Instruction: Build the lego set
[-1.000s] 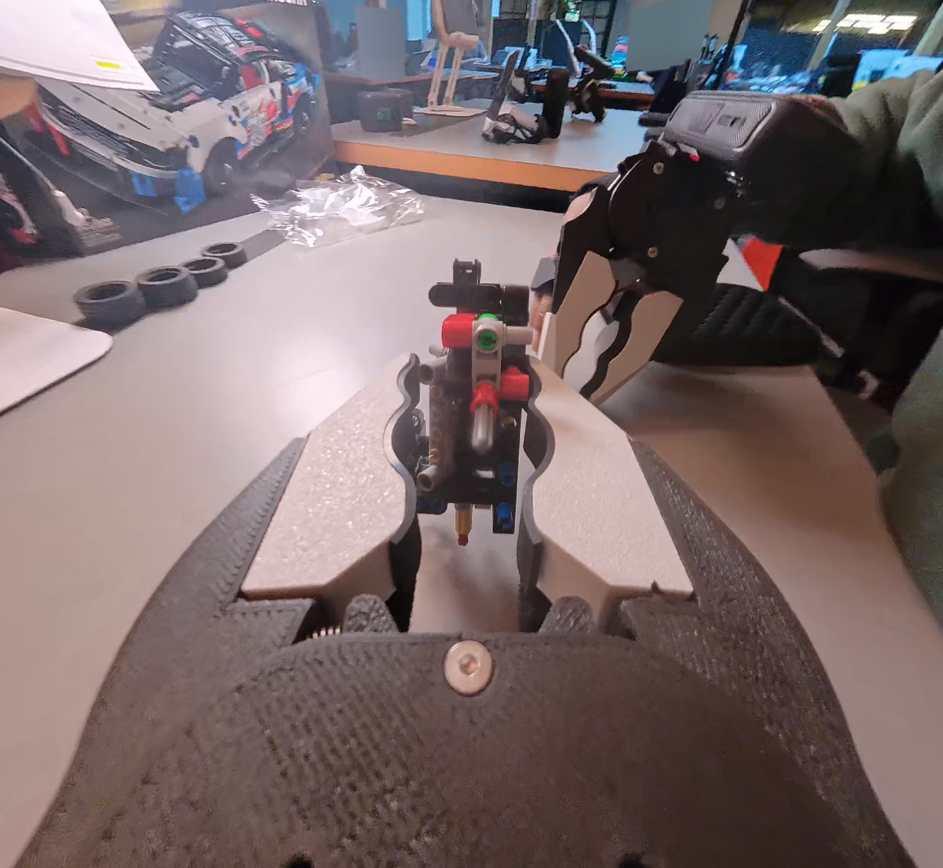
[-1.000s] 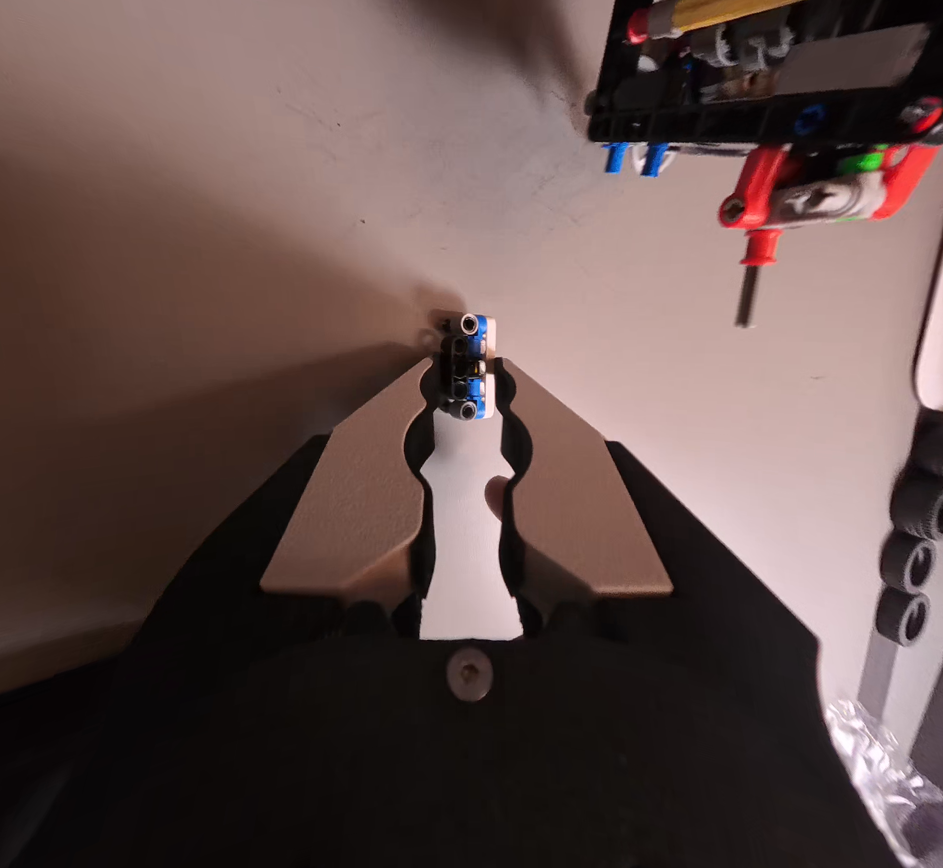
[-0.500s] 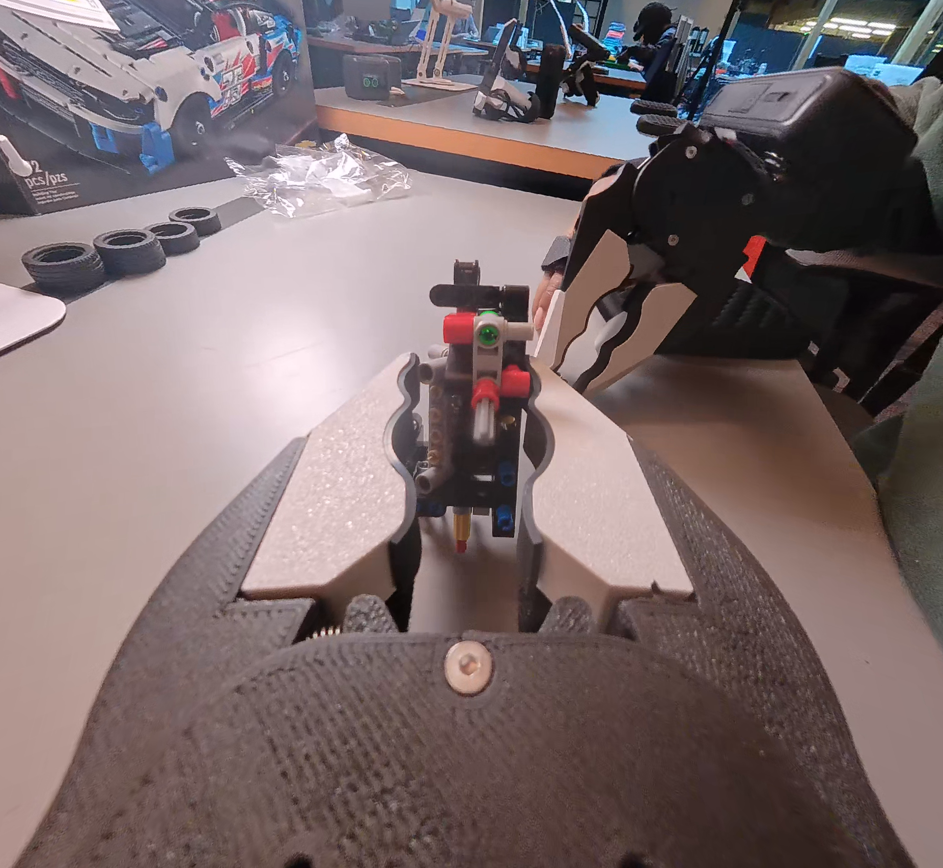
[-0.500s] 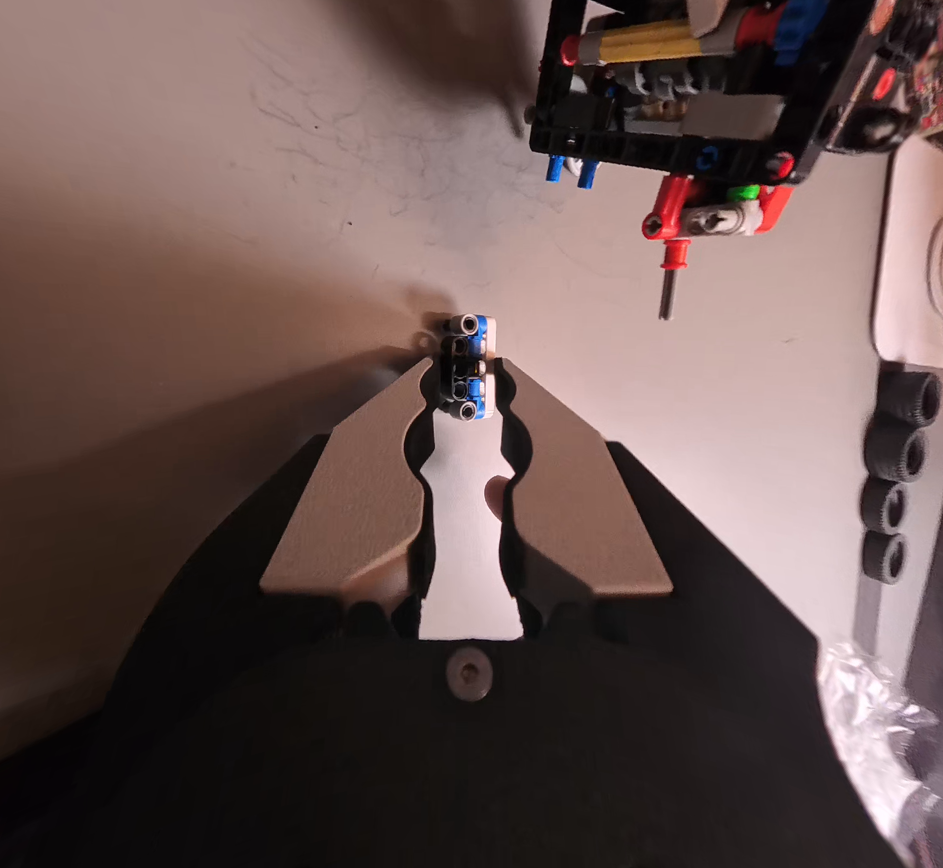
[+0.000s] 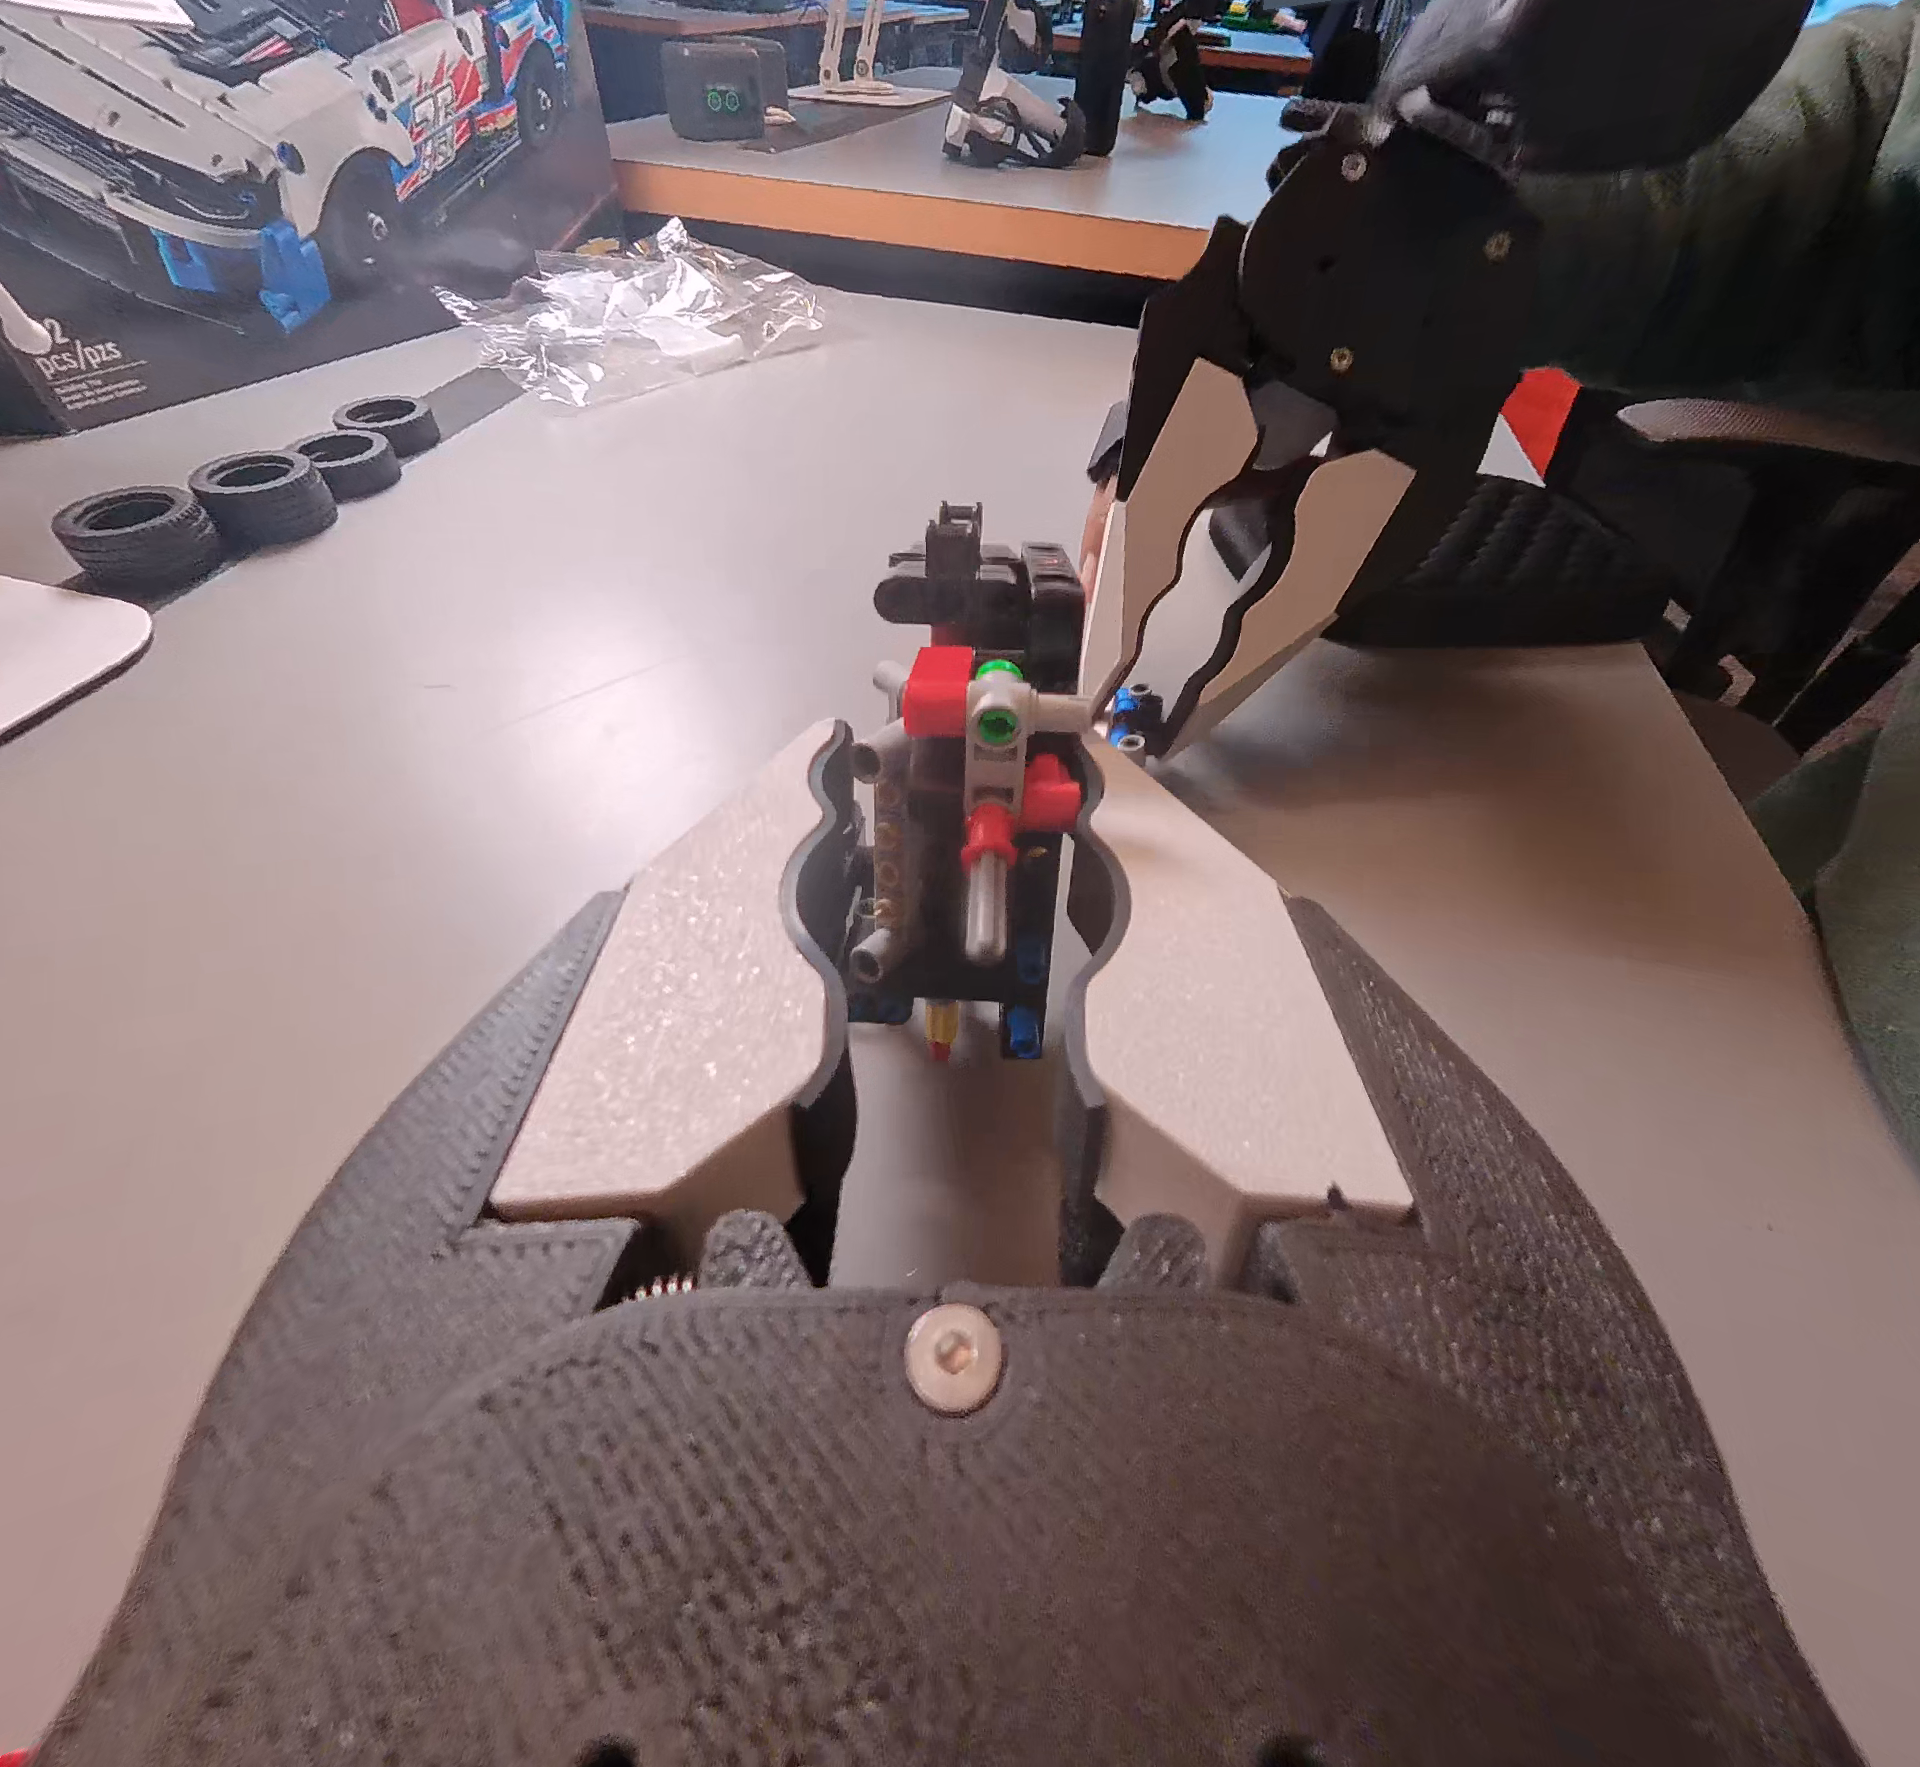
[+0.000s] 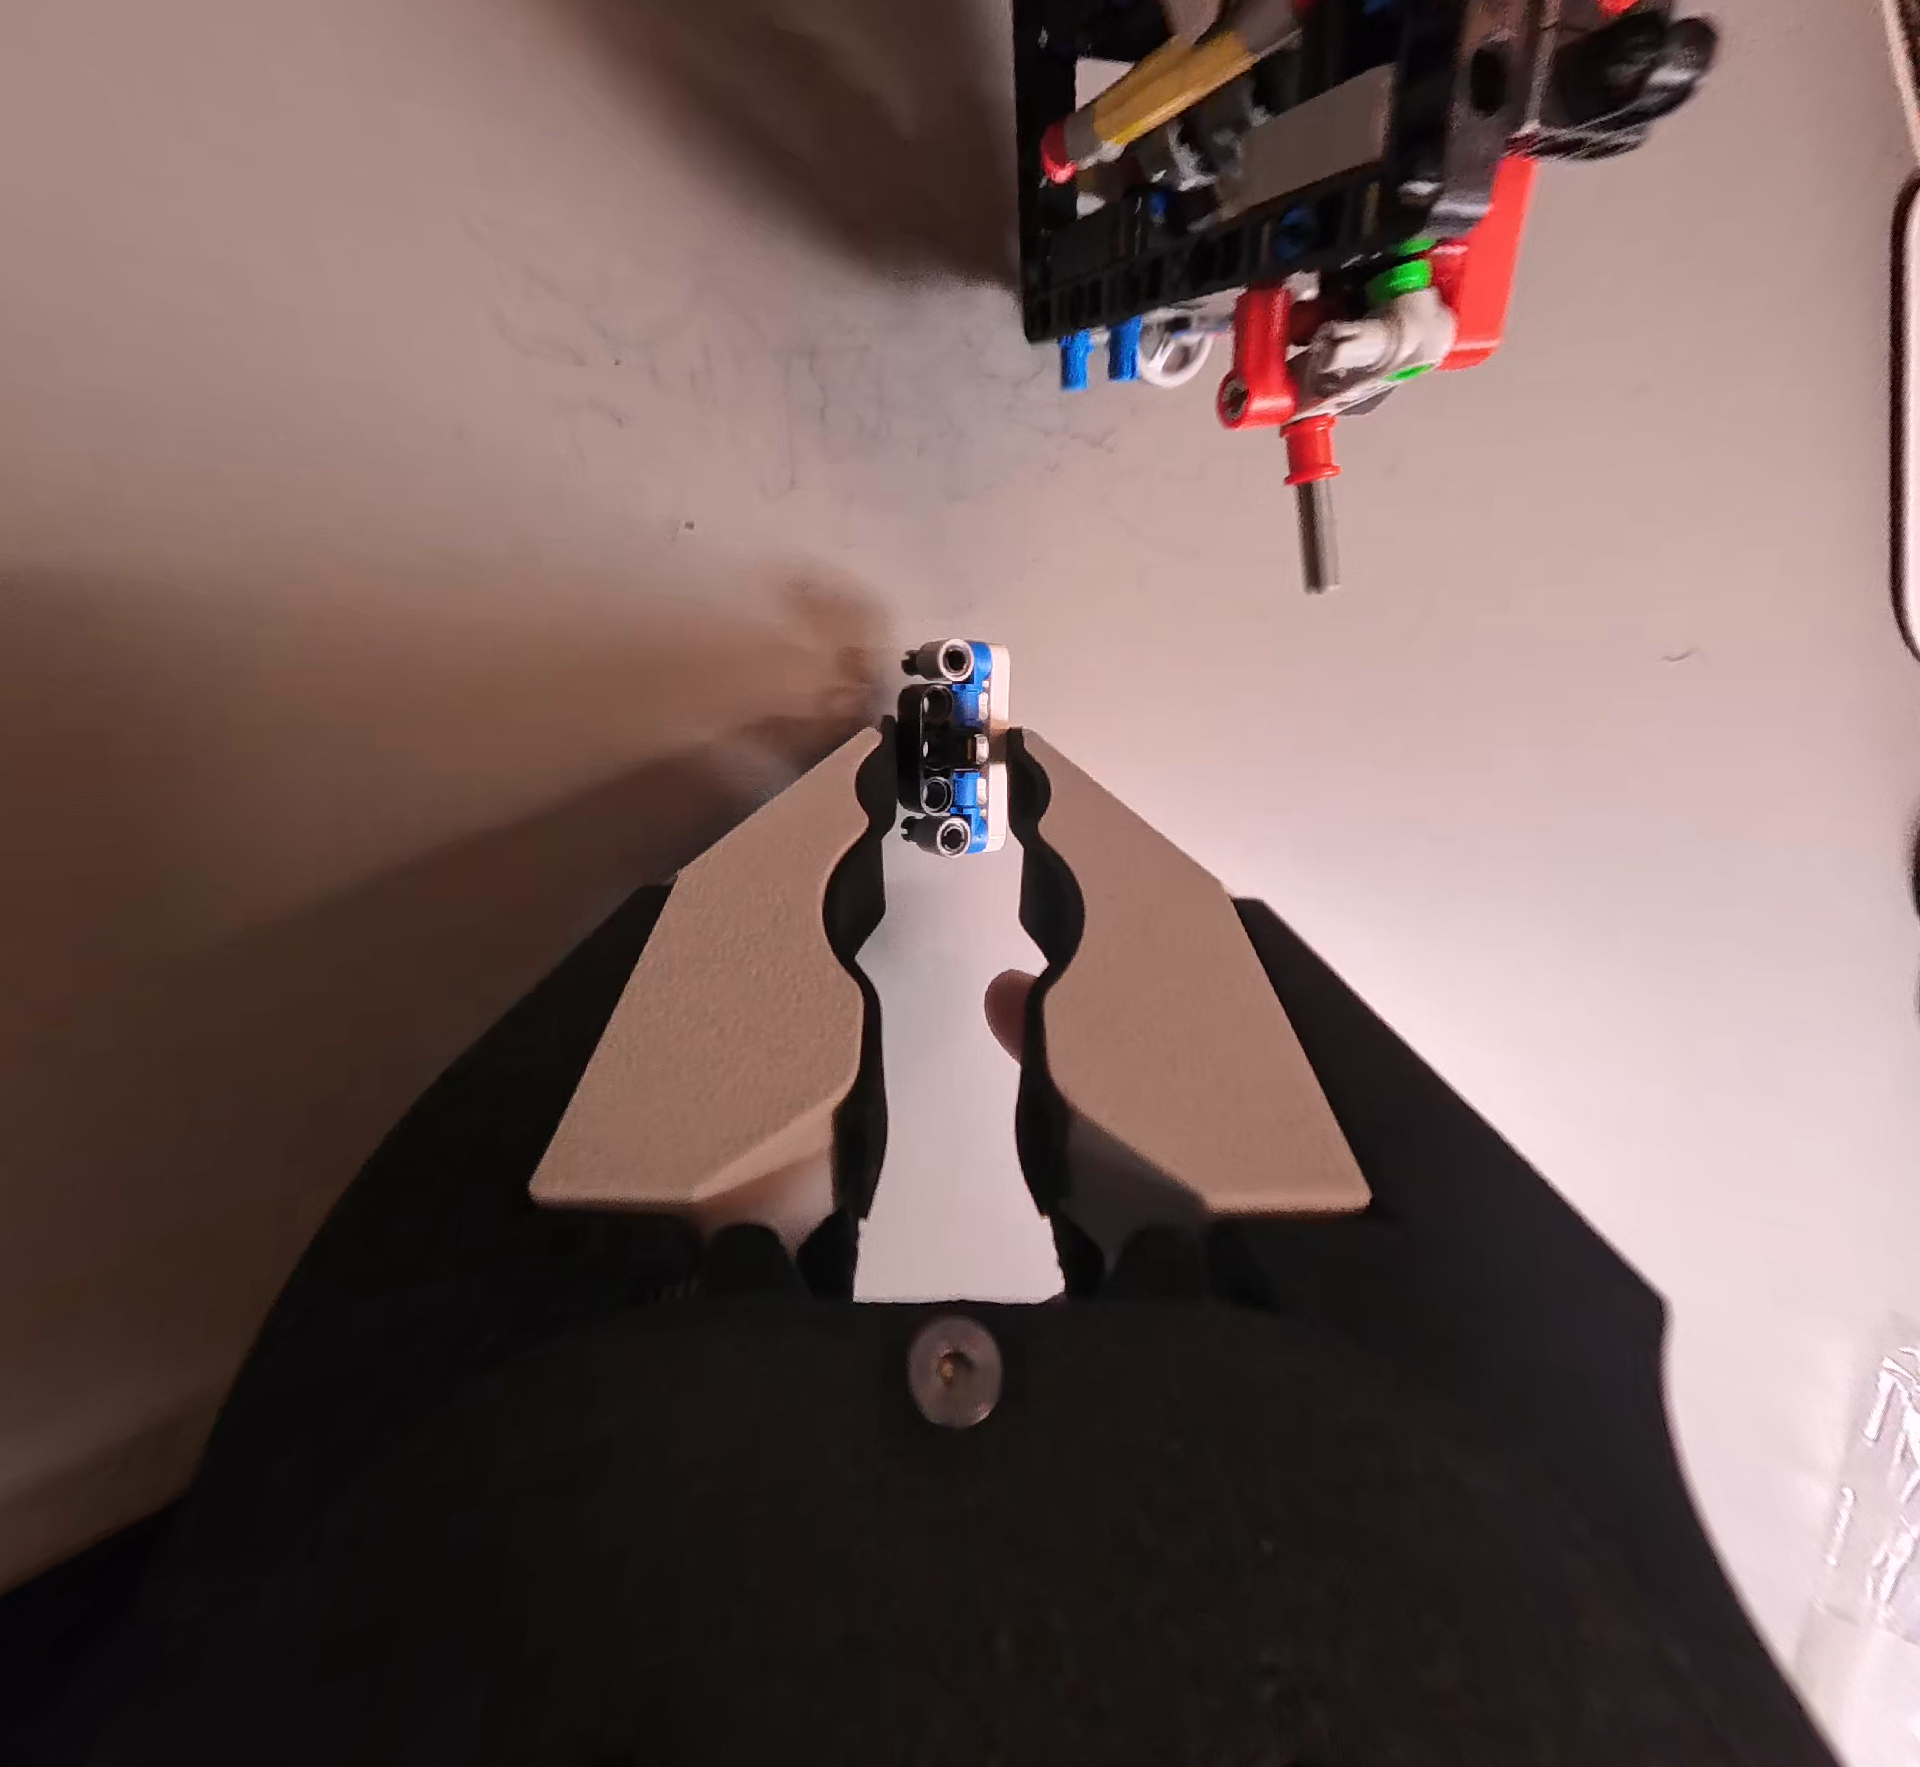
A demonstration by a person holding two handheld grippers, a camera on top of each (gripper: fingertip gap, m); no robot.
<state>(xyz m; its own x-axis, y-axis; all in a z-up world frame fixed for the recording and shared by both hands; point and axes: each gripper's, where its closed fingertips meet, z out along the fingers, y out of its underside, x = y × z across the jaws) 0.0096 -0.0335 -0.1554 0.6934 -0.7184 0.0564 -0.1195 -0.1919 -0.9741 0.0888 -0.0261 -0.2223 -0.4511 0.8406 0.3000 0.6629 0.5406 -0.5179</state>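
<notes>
My left gripper (image 5: 956, 782) is shut on a black lego frame assembly (image 5: 961, 844) with red, grey and green parts, held upright above the grey table (image 5: 468, 730). The same assembly shows at the top right of the right wrist view (image 6: 1309, 159). My right gripper (image 6: 948, 741) is shut on a small black, blue and white lego piece (image 6: 951, 749), pointing down at the table. In the left wrist view the right gripper (image 5: 1153, 730) hangs just right of the assembly, with the small piece (image 5: 1132, 720) at its tips.
Several black tyres (image 5: 249, 496) lie in a row at the left, also at the right edge (image 6: 1912, 870). A clear plastic bag (image 5: 634, 325) and the set's box (image 5: 281, 107) stand behind. A white pad (image 5: 52, 657) lies at the far left. A person's green sleeve (image 5: 1787, 211) is at right. My hands' fingertips stand some 11 cm from each other.
The right gripper with its small piece has risen and come closer to the assembly. The left gripper has tilted, and the assembly looks larger and nearer in the right wrist view.
</notes>
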